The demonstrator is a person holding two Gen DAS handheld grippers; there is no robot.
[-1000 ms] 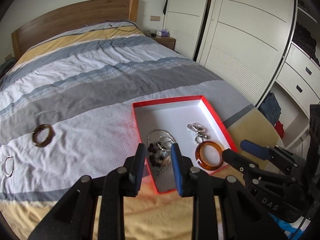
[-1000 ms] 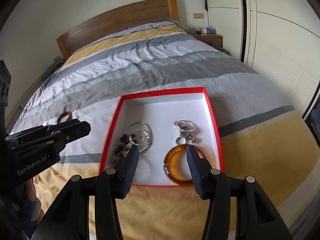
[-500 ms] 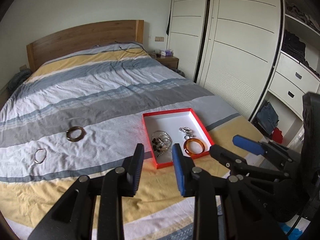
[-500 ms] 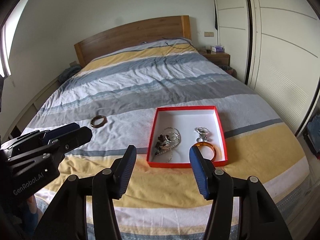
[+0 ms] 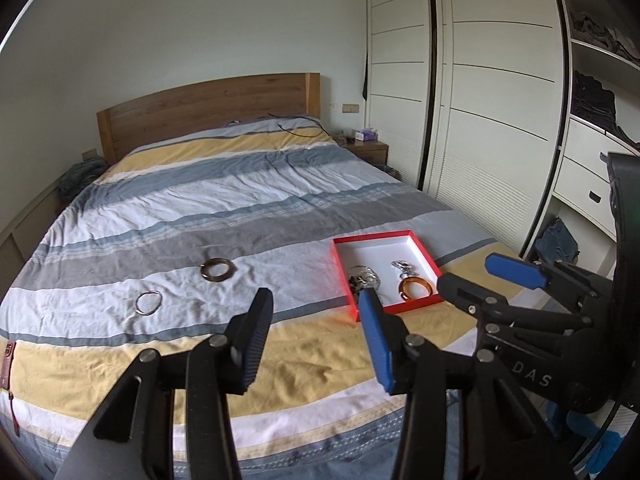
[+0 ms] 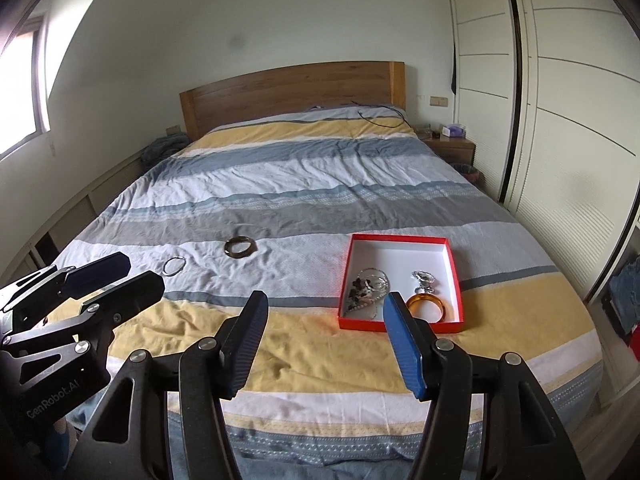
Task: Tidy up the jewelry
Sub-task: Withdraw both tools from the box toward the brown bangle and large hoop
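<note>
Thin silver ring (image 5: 148,303) lying on white stripe of striped duvet (image 5: 240,184), leftmost. Dark brown bangle (image 5: 218,270) sitting just right of it, apart. Left gripper (image 5: 316,334) hanging over yellow stripe at bed foot, fingers spread wide, gripping nothing. Red box (image 6: 454,264) resting right of centre, holding beaded necklace (image 6: 366,286), silver chain piece (image 6: 424,280), amber bangle (image 6: 427,305) near front wall. Right gripper (image 6: 324,342) hovering in front of box, fingers spread wide, carrying nothing.
</note>
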